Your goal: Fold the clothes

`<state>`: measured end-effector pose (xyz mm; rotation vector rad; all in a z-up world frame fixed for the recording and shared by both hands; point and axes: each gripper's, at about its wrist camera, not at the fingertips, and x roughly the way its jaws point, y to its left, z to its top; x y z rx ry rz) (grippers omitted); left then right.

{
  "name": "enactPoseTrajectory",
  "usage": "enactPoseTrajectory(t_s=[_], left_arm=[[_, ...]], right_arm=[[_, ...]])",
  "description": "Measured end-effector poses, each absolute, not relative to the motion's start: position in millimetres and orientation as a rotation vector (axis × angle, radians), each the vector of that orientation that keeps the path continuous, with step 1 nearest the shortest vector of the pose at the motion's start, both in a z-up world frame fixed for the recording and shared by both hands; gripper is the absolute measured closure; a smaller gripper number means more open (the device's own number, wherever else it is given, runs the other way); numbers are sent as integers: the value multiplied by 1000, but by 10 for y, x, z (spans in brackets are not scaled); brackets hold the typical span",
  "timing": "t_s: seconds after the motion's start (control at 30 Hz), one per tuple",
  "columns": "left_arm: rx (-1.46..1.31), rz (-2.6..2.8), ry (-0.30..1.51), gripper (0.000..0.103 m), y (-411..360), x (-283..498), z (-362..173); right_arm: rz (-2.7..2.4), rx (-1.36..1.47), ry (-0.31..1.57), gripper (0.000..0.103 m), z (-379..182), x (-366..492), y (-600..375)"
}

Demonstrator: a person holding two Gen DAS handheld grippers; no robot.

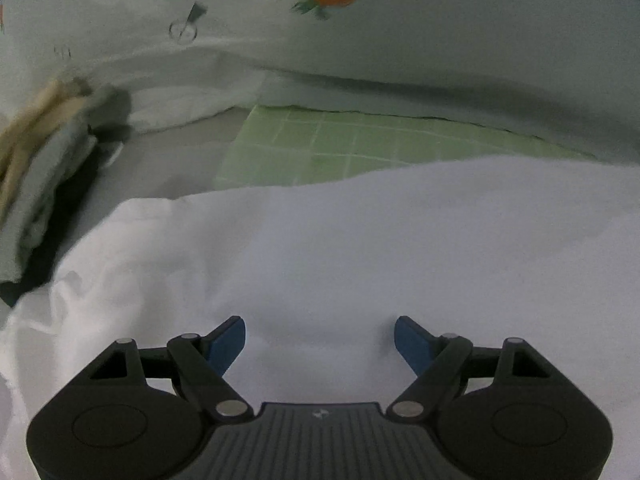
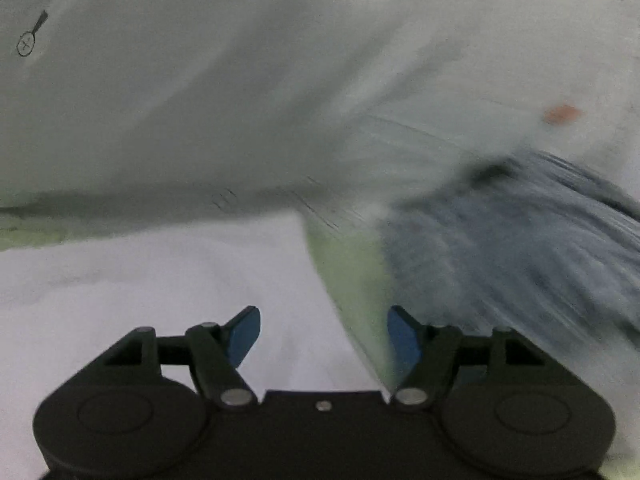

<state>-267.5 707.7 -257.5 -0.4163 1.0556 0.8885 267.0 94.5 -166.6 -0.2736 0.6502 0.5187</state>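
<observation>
Left wrist view. The left gripper [image 1: 320, 330] hangs low over a white garment [image 1: 360, 248], blue pads spread wide, nothing between them. The garment lies broad and mostly flat across the foreground, its far edge running over a green gridded mat [image 1: 340, 144]; its left margin is rumpled. No crisp fold line shows in this stretch of cloth, so I judge the folding of this piece at an early stage, or between folds; which one I cannot tell. At far left sits a stack of folded cloth [image 1: 44, 168], beige and grey layers, blurred; if those are finished items, part of the job is done. Behind everything hangs or lies a pale sheet with printed carrots [image 1: 440, 40]. No basket, box or bin appears here, so there are no contents to report.

Right wrist view. Heavy motion blur. The right gripper [image 2: 323, 332] is likewise wide open and empty. It sits above the right-hand edge of the white garment [image 2: 160, 300], with a strip of the green mat [image 2: 352, 280] just beside that edge. Beyond the mat, at right, lies a blue-grey cloth [image 2: 520, 248], shapeless in the blur; probably an item not yet folded, though that is a guess. No container visible here either.
</observation>
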Motion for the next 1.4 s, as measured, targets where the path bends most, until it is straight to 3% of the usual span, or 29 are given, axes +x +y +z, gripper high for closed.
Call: enactPoseTrajectory(t_s=[0.2, 0.23, 0.27, 0.37, 0.63, 0.7, 0.73, 0.77, 0.83, 0.87, 0.97, 1.13, 1.4], left_arm=[[-471, 916, 1018, 17, 7204, -2621, -2685], [-481, 920, 1011, 17, 7211, -2622, -2689], [-492, 924, 1003, 17, 7219, -2623, -2692], [-481, 919, 997, 17, 7237, -2615, -2702], [-449, 938, 984, 17, 7253, -2626, -2625], [-463, 951, 972, 17, 7249, -2678, -2583], [-471, 958, 968, 17, 7246, -2707, -2566], [-478, 967, 964, 17, 7235, -2745, -2544], [-488, 976, 952, 17, 7188, -2823, -2495], [-494, 978, 944, 17, 7156, -2868, -2466], [-516, 974, 926, 17, 6980, -2999, -2377], [-520, 941, 914, 16, 6474, -3200, -2260], [-517, 851, 980, 11, 5548, -3704, -2369]], right_arm=[[551, -205, 732, 33, -1962, 3551, 1500], [551, -220, 749, 39, -2006, 3628, 1565], [572, -219, 766, 56, -2035, 3669, 1592], [623, -233, 783, 86, -2092, 3733, 1639], [470, -299, 703, 89, -1991, 3952, 1556], [461, -302, 729, 84, -1996, 3971, 1579], [452, -313, 726, 68, -1978, 3945, 1589], [433, -324, 702, 41, -1922, 3864, 1576], [438, -306, 661, 13, -1781, 3658, 1497], [464, -282, 647, 9, -1708, 3501, 1428], [543, -208, 610, 0, -1492, 3022, 1208], [636, -49, 687, 0, -1376, 2085, 543], [456, 116, 878, 0, -1780, 607, -763]])
